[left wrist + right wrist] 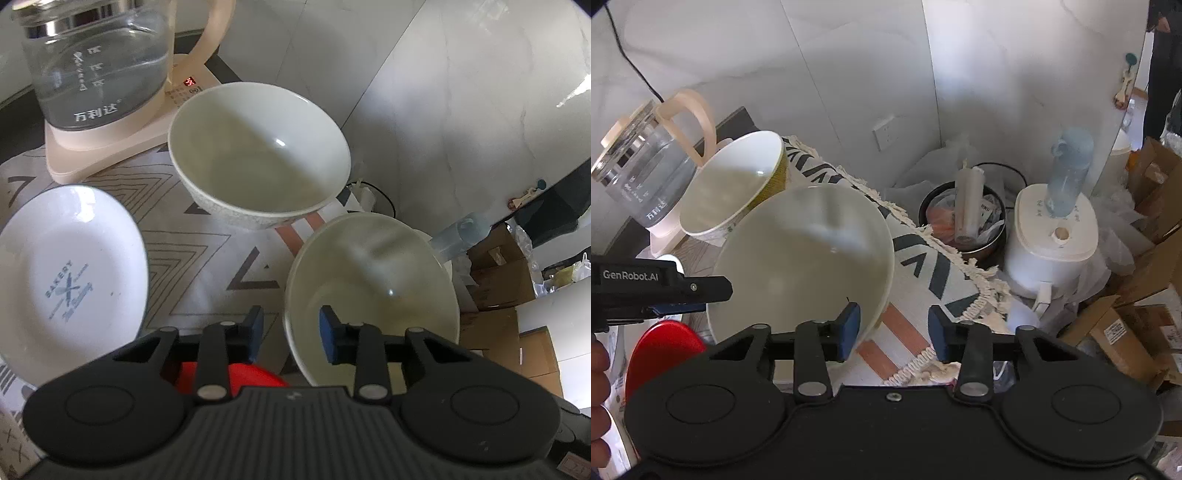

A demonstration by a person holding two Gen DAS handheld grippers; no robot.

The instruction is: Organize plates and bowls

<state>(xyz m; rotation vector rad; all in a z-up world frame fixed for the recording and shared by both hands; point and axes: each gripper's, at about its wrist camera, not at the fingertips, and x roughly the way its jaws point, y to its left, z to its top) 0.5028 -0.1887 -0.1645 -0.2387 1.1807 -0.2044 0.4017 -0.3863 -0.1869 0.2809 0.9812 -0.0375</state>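
Observation:
A near white bowl (373, 280) sits at the table's right edge; it also shows in the right wrist view (801, 258). My left gripper (291, 332) is open, its fingers straddling the bowl's near-left rim. My right gripper (893, 328) is open, its left finger (849, 325) inside the bowl's right rim, the right finger outside over the cloth. A second bowl (258, 155) stands behind, in front of the kettle; it also shows in the right wrist view (735, 184). A white "BAKERY" plate (70, 280) lies at left. A red plate (229, 376) lies under my left gripper.
A glass kettle (96, 62) on a cream base stands at the back left. The patterned cloth (923, 266) hangs over the table's right edge. Beyond the edge on the floor are a rice cooker (1052, 236), a dark pot (964, 221) and cardboard boxes (1126, 332).

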